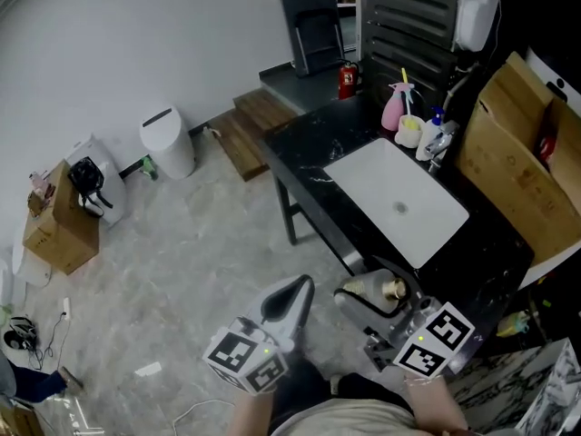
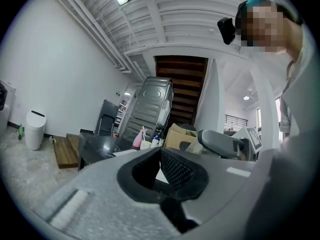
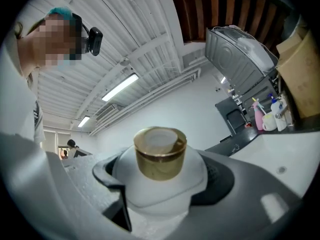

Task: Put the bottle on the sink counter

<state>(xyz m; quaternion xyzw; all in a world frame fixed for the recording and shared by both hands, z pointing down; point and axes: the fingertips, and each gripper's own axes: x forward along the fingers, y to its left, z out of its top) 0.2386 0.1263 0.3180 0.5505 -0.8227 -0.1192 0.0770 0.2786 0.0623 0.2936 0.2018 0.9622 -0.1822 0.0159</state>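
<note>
Gold-capped bottle [image 3: 160, 179] clamped in right gripper [image 1: 379, 300], short of sink counter [image 1: 304, 166]; left gripper [image 1: 298, 291] alongside, closed.

Head view looks down; gripper views tilt upward, sharing sink counter [image 1: 304, 157].

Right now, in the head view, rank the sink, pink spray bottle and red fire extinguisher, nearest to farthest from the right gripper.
1. Sink, just ahead of the right gripper.
2. Pink spray bottle, at the sink's far side.
3. Red fire extinguisher, beyond the counter's end.
</note>
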